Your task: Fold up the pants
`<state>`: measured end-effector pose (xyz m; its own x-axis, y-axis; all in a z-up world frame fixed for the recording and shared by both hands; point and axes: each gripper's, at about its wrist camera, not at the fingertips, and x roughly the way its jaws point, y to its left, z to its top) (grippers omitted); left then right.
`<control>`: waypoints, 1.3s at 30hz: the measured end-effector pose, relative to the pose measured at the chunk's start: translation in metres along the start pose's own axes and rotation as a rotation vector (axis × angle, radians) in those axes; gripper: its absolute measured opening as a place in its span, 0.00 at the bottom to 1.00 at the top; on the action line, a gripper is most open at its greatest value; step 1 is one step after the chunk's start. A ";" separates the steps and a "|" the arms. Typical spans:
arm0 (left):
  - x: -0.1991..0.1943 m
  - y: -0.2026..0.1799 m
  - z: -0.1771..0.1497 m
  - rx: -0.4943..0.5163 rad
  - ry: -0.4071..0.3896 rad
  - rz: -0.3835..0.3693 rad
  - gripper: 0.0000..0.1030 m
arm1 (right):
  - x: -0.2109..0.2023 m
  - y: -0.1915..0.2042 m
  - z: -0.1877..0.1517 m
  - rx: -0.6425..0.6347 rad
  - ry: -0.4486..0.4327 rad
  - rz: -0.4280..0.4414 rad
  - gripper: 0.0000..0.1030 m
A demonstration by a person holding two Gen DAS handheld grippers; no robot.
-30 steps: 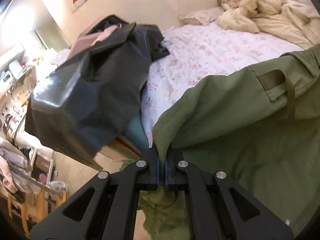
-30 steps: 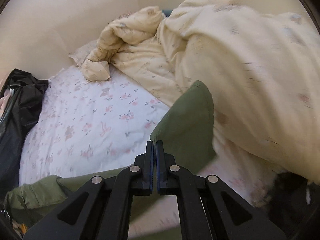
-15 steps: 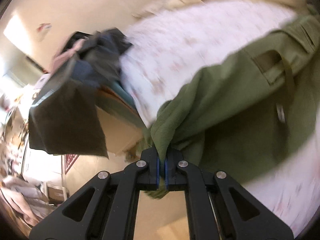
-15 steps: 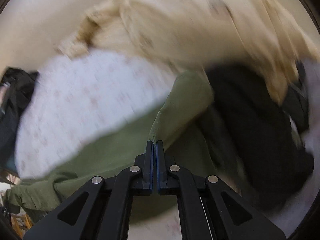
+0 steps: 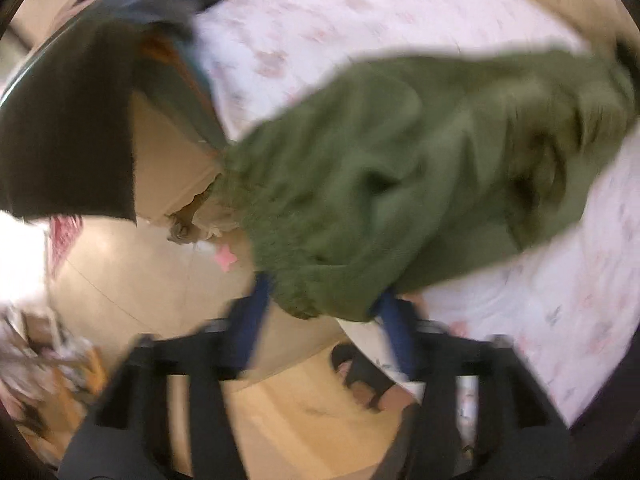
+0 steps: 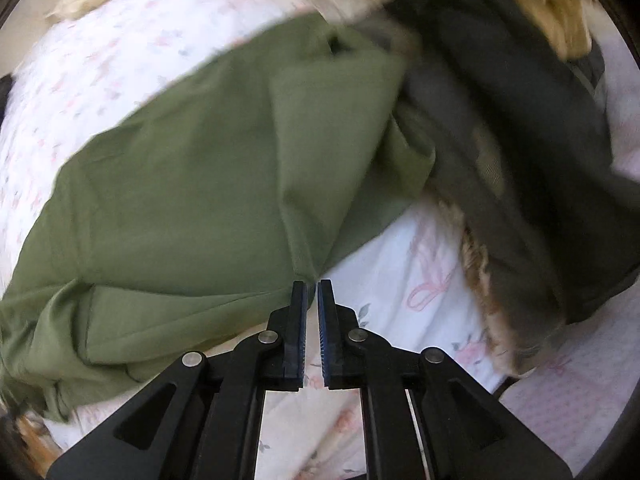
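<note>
Seemingly blurred: left tongs [image 5: 320, 304] just opening, pants [image 5: 400, 168] hem between; right tongs [image 6: 311, 292] parting, empty.

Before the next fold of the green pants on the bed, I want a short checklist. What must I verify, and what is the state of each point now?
1. Left gripper has let go: ok, jaws just opened wide, cloth between them but not pinched.
2. Right gripper has let go: ok, jaws just opened slightly, nothing between them.
3. Pants rest on the bed sheet: ok.
4. Pants lie flat: not ok, wrinkled in left view.
5. Pants clear of the dark clothes: not ok, they touch.
</note>
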<state>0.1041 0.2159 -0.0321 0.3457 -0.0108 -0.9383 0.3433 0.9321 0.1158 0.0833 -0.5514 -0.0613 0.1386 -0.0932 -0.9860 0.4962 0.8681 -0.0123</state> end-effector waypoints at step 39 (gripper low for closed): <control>0.028 0.093 -0.015 -0.564 -0.204 -0.404 0.04 | -0.026 0.199 -0.121 0.106 -0.106 0.732 0.06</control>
<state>0.1328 0.3071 -0.0523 0.4623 -0.4105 -0.7860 -0.0046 0.8853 -0.4650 0.0742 -0.3172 -0.0585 0.5448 0.4392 -0.7144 0.3247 0.6750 0.6626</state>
